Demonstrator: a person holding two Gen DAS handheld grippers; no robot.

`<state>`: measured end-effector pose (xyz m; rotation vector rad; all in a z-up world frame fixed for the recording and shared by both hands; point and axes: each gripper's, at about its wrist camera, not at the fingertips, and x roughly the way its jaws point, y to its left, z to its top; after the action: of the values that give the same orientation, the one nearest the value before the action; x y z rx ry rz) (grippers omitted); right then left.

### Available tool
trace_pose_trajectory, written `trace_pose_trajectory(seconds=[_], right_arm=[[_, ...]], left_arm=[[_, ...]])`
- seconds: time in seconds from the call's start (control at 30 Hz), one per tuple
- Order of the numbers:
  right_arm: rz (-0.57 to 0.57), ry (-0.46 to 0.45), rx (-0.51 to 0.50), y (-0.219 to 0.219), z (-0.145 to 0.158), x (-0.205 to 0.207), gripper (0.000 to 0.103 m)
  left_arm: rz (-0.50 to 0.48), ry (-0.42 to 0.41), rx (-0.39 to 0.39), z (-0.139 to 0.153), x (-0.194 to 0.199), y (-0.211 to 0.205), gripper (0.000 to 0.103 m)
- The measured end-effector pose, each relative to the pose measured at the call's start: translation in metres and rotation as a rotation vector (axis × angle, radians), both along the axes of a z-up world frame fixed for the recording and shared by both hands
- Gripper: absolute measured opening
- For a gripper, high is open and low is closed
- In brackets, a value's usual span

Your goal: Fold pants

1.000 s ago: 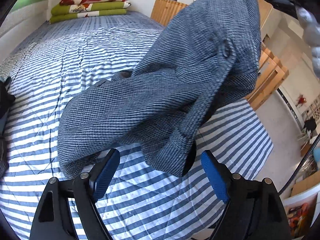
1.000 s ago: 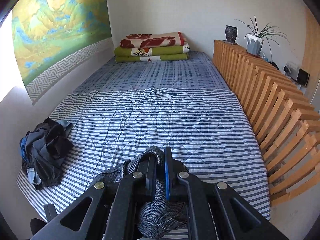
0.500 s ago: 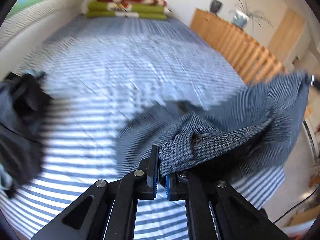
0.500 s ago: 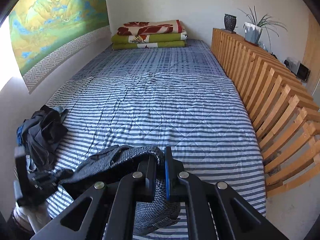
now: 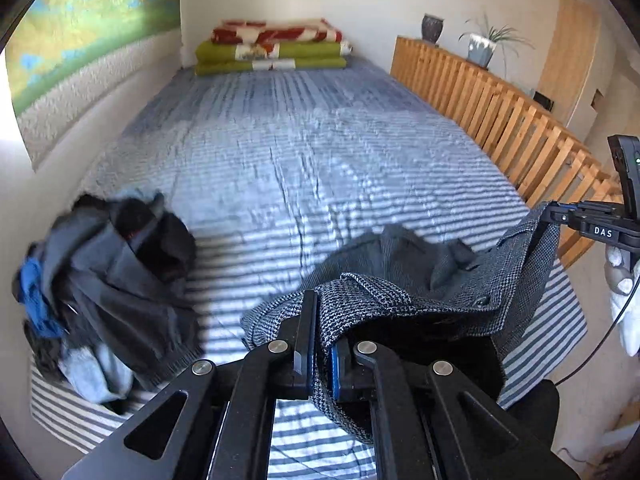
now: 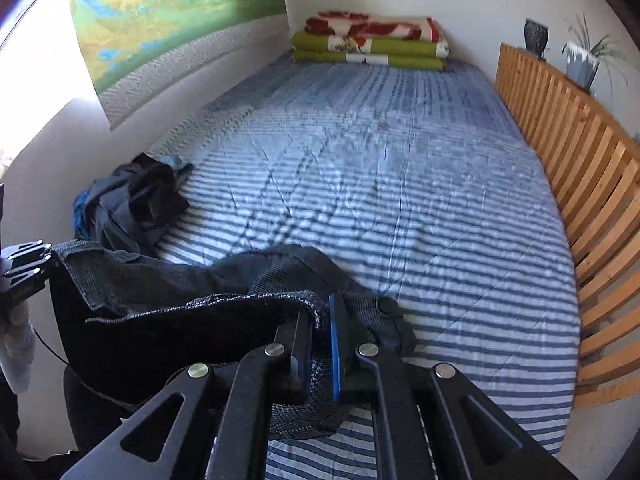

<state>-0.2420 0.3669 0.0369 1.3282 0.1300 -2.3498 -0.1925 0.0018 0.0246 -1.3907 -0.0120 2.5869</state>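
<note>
the left gripper [image 5: 320, 344], open a second ago, has now clenched its fingers on the waistband of the houndstooth pants [image 5: 420, 292]; the right gripper [image 6: 320, 344] stays clamped on the other end. the pants hang stretched between them above the striped bed [image 6: 400, 184], ready to be laid flat.

pants [image 5: 420, 300]: 1 | grippers: 2 | clothes pile [image 5: 108, 280]: 1 | folded blankets [image 5: 272, 46]: 3

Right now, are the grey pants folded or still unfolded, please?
Unfolded: the grey pants hang bunched between the left gripper and right gripper, partly draped on the striped bed.
</note>
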Motion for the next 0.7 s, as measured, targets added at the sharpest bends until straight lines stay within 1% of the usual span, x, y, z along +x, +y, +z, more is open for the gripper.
trace_pose_trajectory(seconds=[0.03, 0.07, 0.1, 0.13, 0.2, 0.23, 0.27, 0.33, 0.37, 0.4, 0.47, 0.57, 0.63, 0.7], right_arm=[[-0.016, -0.059, 0.031, -0.006, -0.032, -0.014, 0.008], [-0.025, -0.113, 0.043, -0.008, -0.057, -0.023, 0.009], [-0.043, -0.184, 0.043, -0.008, -0.084, -0.033, 0.012], [-0.078, -0.261, 0.025, -0.006, -0.11, -0.042, 0.015], [-0.136, -0.383, -0.023, 0.002, -0.145, -0.05, 0.015], [-0.154, -0.409, -0.037, 0.007, -0.154, -0.049, 0.016], [-0.16, -0.408, -0.035, 0.01, -0.157, -0.045, 0.018], [-0.144, -0.396, 0.0, 0.014, -0.152, -0.036, 0.035], [-0.125, -0.387, 0.024, 0.016, -0.148, -0.03, 0.038], [-0.103, -0.375, 0.052, 0.018, -0.144, -0.023, 0.041], [-0.067, -0.349, 0.127, 0.023, -0.134, -0.006, 0.043], [-0.039, -0.32, 0.194, 0.035, -0.119, 0.018, 0.051], [-0.023, -0.284, 0.241, 0.039, -0.111, 0.033, 0.06], [-0.019, -0.272, 0.239, 0.041, -0.106, 0.044, 0.06]], left_arm=[[0.012, -0.067, 0.012, -0.023, -0.007, 0.001, 0.005], [0.03, -0.128, 0.007, -0.05, -0.018, 0.002, 0.005], [0.05, -0.177, -0.001, -0.074, -0.027, 0.005, 0.005], [0.066, -0.208, -0.009, -0.094, -0.029, 0.007, 0.005], [0.106, -0.255, 0.031, -0.126, -0.038, 0.002, 0.004], [0.11, -0.272, 0.059, -0.134, -0.038, 0.002, 0.004], [0.111, -0.281, 0.069, -0.15, -0.042, -0.003, 0.004], [0.103, -0.286, 0.063, -0.158, -0.041, -0.002, 0.005], [0.101, -0.285, 0.06, -0.158, -0.039, -0.001, 0.005], [0.105, -0.283, 0.06, -0.157, -0.04, -0.003, 0.005], [0.11, -0.28, 0.08, -0.158, -0.043, -0.006, 0.005], [0.115, -0.279, 0.097, -0.154, -0.041, -0.012, 0.005], [0.104, -0.28, 0.097, -0.158, -0.046, -0.011, 0.005], [0.082, -0.275, 0.084, -0.156, -0.042, -0.005, 0.005]])
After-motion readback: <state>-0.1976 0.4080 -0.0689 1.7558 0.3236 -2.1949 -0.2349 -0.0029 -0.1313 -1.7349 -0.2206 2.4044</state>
